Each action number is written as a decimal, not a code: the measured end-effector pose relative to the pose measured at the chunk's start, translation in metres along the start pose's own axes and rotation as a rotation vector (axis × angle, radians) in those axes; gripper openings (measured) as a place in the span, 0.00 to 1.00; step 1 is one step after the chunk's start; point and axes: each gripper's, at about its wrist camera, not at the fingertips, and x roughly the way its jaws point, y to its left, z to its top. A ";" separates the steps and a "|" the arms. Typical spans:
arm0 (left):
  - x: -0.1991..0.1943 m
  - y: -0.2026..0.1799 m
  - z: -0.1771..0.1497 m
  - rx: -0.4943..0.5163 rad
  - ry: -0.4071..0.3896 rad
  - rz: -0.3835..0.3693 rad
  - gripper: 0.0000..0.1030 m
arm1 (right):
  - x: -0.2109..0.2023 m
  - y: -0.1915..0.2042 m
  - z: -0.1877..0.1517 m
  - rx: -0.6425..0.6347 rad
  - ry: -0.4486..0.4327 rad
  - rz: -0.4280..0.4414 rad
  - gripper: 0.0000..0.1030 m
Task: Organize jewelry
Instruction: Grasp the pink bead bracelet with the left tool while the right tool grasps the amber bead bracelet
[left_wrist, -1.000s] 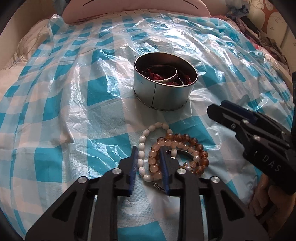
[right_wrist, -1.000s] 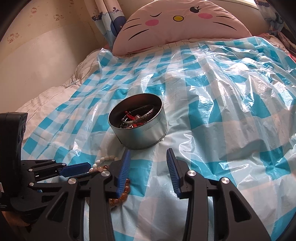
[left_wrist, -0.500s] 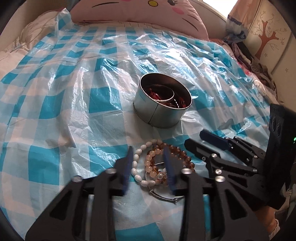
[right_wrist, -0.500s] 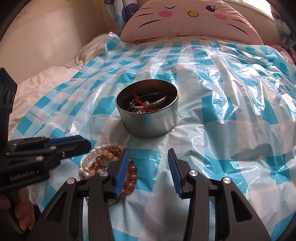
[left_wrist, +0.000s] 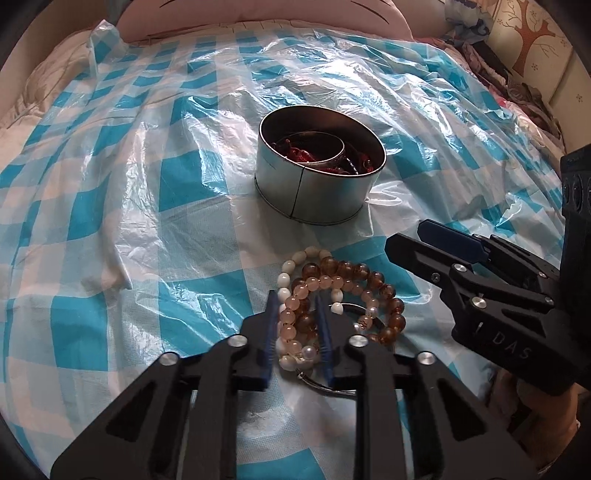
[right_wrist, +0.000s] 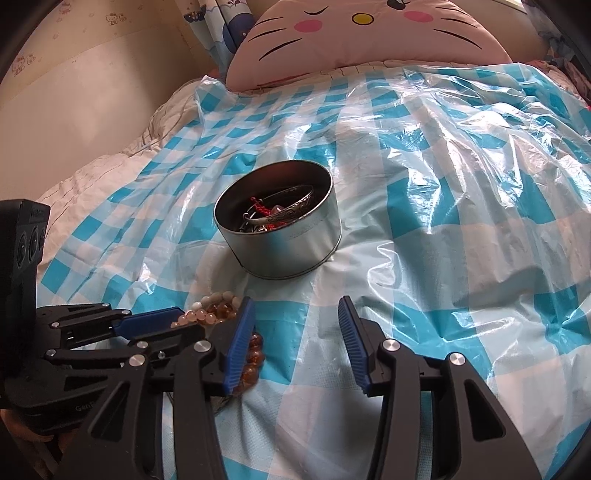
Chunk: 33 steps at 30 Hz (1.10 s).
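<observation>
Item: our left gripper, jaws closing around the bead bracelets; right gripper opening, empty; tin at twelve o'clock.

Round metal tin: open, upright on the blue-and-white checked plastic sheet. Inside it: a silver bangle tilted against the wall, over red cord pieces.

Bead bracelets: loose overlapping heap on the sheet, just in front of the tin, apart from it. One of white oval beads, one pale peach, one of larger amber-brown beads. A thin metal ring shows at the near edge.
</observation>
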 end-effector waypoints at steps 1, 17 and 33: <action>-0.003 0.000 0.000 -0.004 -0.012 -0.006 0.10 | 0.000 0.000 0.000 0.003 0.001 0.001 0.46; -0.040 0.047 0.003 -0.216 -0.209 -0.120 0.07 | 0.007 0.028 -0.005 -0.139 0.024 -0.006 0.46; -0.035 0.043 0.003 -0.192 -0.192 -0.091 0.07 | 0.003 0.042 -0.014 -0.220 0.029 -0.104 0.12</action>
